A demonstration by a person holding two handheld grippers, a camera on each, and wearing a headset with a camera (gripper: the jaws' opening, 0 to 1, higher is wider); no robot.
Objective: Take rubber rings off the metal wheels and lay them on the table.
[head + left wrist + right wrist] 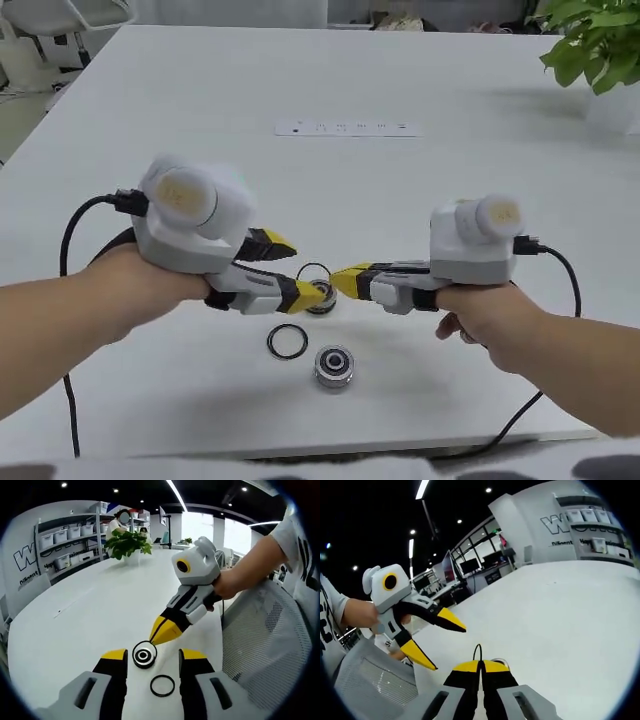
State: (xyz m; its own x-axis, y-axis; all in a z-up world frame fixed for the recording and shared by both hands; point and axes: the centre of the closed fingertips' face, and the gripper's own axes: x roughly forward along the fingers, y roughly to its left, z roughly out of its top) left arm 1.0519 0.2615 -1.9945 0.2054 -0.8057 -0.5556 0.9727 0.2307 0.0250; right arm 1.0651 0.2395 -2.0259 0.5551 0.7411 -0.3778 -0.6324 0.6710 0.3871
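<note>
Nearest, shiny round metal wheel (333,365) beside loose black rubber ring (287,341); farther, left gripper (153,656) spread wide, right gripper (480,665) pinching second thin black ring (478,652).

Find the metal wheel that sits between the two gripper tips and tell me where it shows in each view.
Head view: metal wheel low centre, between the two yellow gripper tips.
Left gripper view: low centre, between the left gripper's open jaws.
Right gripper view: a grey sliver just past the shut jaw tips, mostly hidden.
Shared landmark: the right gripper, its tips at the wheel, shut on a rubber ring.
</note>
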